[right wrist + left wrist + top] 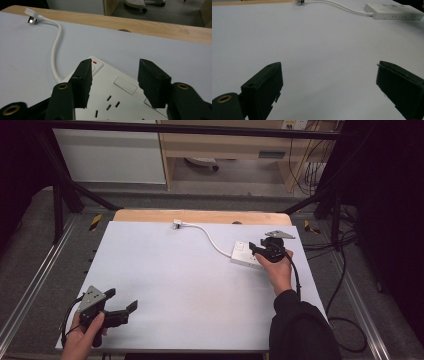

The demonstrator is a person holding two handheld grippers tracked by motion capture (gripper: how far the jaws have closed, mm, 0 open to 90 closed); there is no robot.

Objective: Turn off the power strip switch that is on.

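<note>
My right claw (261,248) hangs right over the white power strip (245,254), at the right of centre in the high view. In the right gripper view its two black jaws stand apart with the strip's socket face between and beneath them; I cannot tell whether they touch it, and they are clamped on nothing. The strip's long axis runs from the lower right of the high view up toward the left, where its white cable (212,239) curves away to the plug (177,224) near the wooden back edge of the tabletop (170,285).

My left claw (120,306) sits at the lower left of that view, jaws wide apart over bare surface — in the left gripper view the strip lies well off at the upper right. The right hand (277,269) is the nearer by far — any grasp, I judge, would fall to it, with the jaws set across the strip's short width.
</note>
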